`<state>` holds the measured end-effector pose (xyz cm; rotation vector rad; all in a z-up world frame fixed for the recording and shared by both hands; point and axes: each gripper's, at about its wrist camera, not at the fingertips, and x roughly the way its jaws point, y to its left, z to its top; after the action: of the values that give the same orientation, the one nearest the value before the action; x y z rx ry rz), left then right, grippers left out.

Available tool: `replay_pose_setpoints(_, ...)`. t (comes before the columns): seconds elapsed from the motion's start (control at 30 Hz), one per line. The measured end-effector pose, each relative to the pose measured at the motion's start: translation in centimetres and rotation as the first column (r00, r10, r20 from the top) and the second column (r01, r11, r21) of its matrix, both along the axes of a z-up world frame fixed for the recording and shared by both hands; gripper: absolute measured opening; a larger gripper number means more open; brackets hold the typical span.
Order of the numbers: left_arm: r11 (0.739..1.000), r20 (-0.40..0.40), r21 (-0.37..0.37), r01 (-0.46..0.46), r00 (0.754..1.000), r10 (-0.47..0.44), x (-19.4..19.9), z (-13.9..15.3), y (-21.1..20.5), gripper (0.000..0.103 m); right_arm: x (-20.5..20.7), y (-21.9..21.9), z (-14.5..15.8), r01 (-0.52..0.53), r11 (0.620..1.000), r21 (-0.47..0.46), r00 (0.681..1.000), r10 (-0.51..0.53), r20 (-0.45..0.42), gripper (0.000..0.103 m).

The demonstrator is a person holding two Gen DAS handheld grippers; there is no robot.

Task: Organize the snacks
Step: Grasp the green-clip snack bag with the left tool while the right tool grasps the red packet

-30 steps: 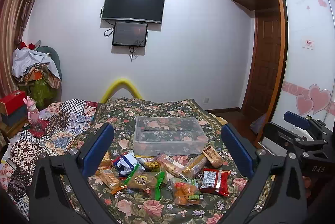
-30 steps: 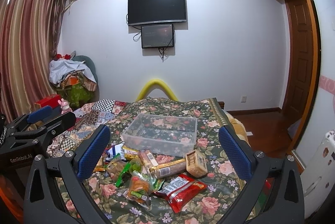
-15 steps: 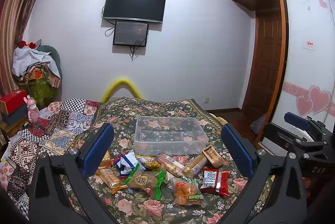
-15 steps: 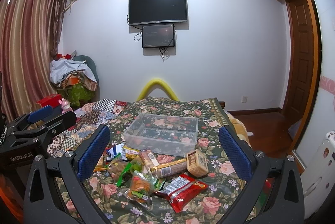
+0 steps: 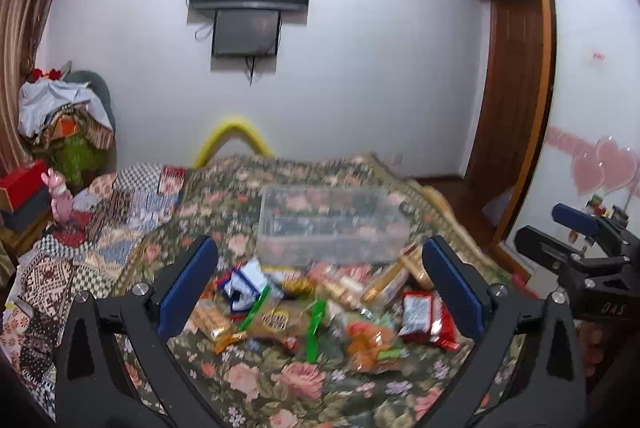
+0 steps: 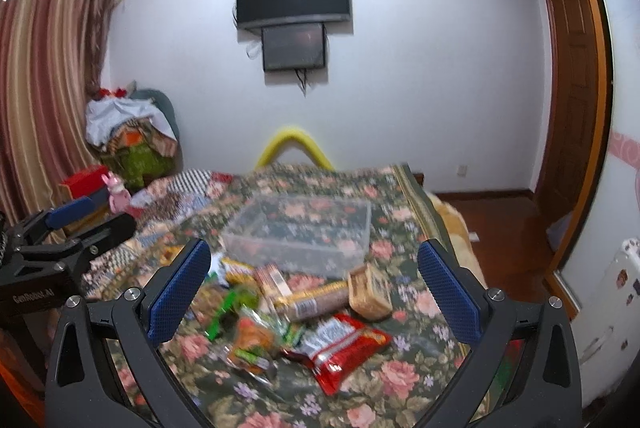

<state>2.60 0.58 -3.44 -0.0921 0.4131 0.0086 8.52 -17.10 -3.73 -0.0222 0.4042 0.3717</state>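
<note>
Just in front of the clear plastic bin [image 5: 332, 226], on the side nearer to the cameras, the snacks [image 5: 320, 302] lie in a loose heap on the flowered bedspread [image 6: 400, 372]; the bin itself looks empty. Both tools are spread wide and hold nothing: the left gripper [image 5: 318, 286] and the right gripper [image 6: 312, 286] hang above the heap, not touching it. I judge that all these packets are light and soft, with smooth film that slides and crackles, so a firm pinch on a sealed edge or across the middle is better than a grip on the puffed part. The red packet [image 6: 344, 342], nearest to the right gripper and farthest from the bin, is flat and glossy; its crimped end seems the safest place to take. The long tube-shaped packet [image 6: 316, 302], just in front of the bin, is round and may roll, so it should be gripped across its width. The small tan packet [image 6: 368, 292] beside it looks stiffer, almost like a block. The orange bag [image 5: 368, 342] and the green-edged bag [image 5: 280, 318] are crumpled and may hold fragile pieces; gentle pressure is wise. The bedspread is soft, so pressing down will sink the packets.
</note>
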Motion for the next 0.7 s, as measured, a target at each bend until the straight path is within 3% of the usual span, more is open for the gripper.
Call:
replay_pose_setpoints(0.27,1.0,-0.193,-0.02,0.015,0.981,-0.019,3.0,-5.8,1.7,0.103,3.1,-2.0,-5.4,0.057,0.995,-0.079,0.981,-0.071,-0.18,0.103)
replay_pose_setpoints(0.4,1.0,-0.281,-0.022,0.013,0.959,-0.018,4.1,-8.5,2.8,0.097,3.9,-3.1,-7.6,0.074,0.991,-0.111,0.96,-0.101,-0.261,0.103)
replay_pose_setpoints(0.57,0.998,-0.353,-0.058,0.009,0.935,-0.029,5.7,-11.2,4.0,0.089,5.2,-3.6,-9.9,0.069,0.989,-0.131,0.936,-0.11,-0.335,0.103)
replay_pose_setpoints(0.7,0.994,-0.389,-0.096,0.051,0.918,-0.084,7.3,-12.5,3.9,0.089,6.3,-3.4,-11.9,0.061,0.989,-0.134,0.91,-0.11,-0.4,0.103)
